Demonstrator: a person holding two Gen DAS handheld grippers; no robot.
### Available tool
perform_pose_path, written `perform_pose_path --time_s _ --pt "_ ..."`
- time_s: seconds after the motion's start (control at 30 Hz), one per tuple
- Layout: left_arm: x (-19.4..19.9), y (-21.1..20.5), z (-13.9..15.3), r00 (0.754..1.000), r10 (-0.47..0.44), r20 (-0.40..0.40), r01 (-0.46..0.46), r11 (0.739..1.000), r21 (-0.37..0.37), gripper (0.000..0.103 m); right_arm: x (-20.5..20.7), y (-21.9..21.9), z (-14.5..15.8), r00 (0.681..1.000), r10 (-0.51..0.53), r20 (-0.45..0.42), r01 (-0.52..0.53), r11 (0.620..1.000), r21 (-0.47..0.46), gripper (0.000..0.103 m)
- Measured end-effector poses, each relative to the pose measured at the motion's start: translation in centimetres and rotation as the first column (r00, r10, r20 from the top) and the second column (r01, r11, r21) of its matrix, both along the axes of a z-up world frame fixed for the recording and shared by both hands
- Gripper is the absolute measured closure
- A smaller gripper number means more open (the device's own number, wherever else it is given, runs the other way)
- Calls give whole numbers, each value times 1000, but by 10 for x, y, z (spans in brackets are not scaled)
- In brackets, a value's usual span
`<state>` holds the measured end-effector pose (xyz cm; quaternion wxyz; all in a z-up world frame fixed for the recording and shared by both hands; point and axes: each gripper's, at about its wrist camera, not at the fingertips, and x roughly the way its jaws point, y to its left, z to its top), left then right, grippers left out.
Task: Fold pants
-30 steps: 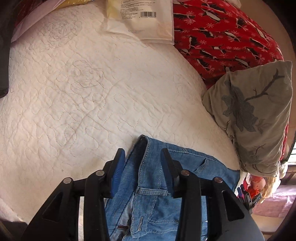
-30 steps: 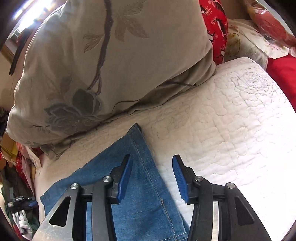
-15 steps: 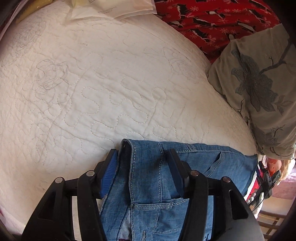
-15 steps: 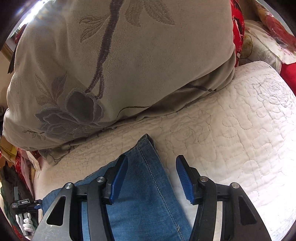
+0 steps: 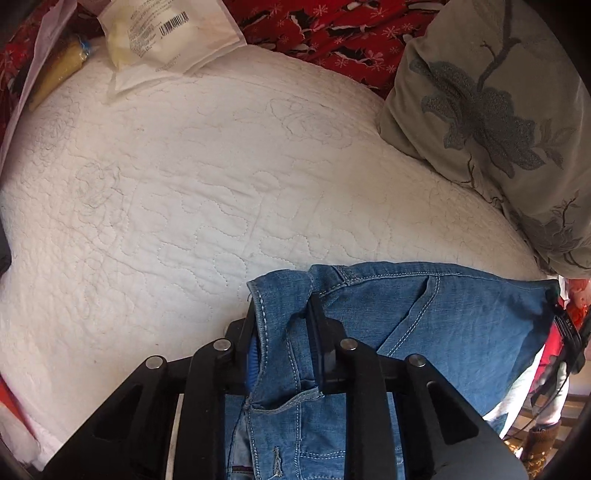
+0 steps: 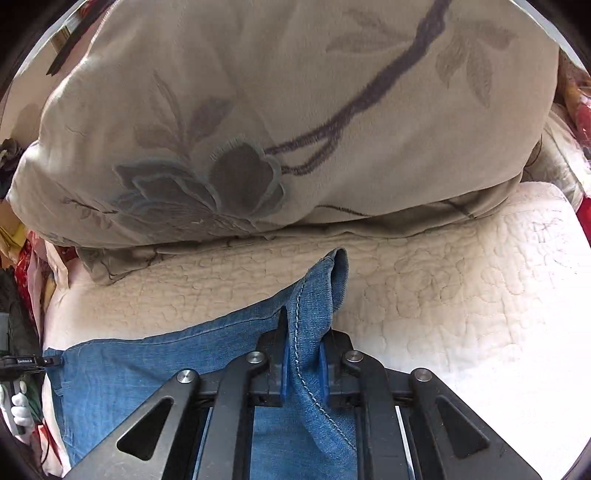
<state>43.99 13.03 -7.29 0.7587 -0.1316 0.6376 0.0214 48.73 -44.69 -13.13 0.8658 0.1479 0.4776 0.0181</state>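
Surroundings: grey floral pillow (image 6: 280, 122) lies on the quilted white bedspread (image 5: 192, 206), just beyond the jeans (image 5: 454, 328); barcoded plastic packet (image 5: 166, 33) and red patterned blanket (image 5: 325, 33) at far edge. Jeans lie on bed near its front edge, long axis running L–R betw. my grippers. My left gripper (image 5: 284, 343): jaws clamped on waistband. My right gripper (image 6: 303, 354): jaws clamped on a seamed denim edge, its tip pointing toward pillow.
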Motion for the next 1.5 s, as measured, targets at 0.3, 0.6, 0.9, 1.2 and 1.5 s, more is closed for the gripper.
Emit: perform_pose_path --time_s 0.3,0.6,0.9,1.2,1.5 --pt "-49 7 60 987 32 157 -28 999 -33 86 -54 2 55 996 8 91 -9 1000 8 92" --pt "-125 -1 113 949 55 312 -44 998 -44 86 -152 7 98 981 11 195 -26 997 74 92" --pt "-231 11 107 935 124 332 -66 981 -182 86 -298 -5 92 972 -8 233 -28 989 149 92" --pt "-318 33 4 980 179 90 -157 965 -209 86 -404 -18 -7 997 -74 23 70 985 157 85" --pt "-378 72 4 948 307 85 -269 914 -304 85 -457 -39 2 981 -193 0 190 968 165 58"
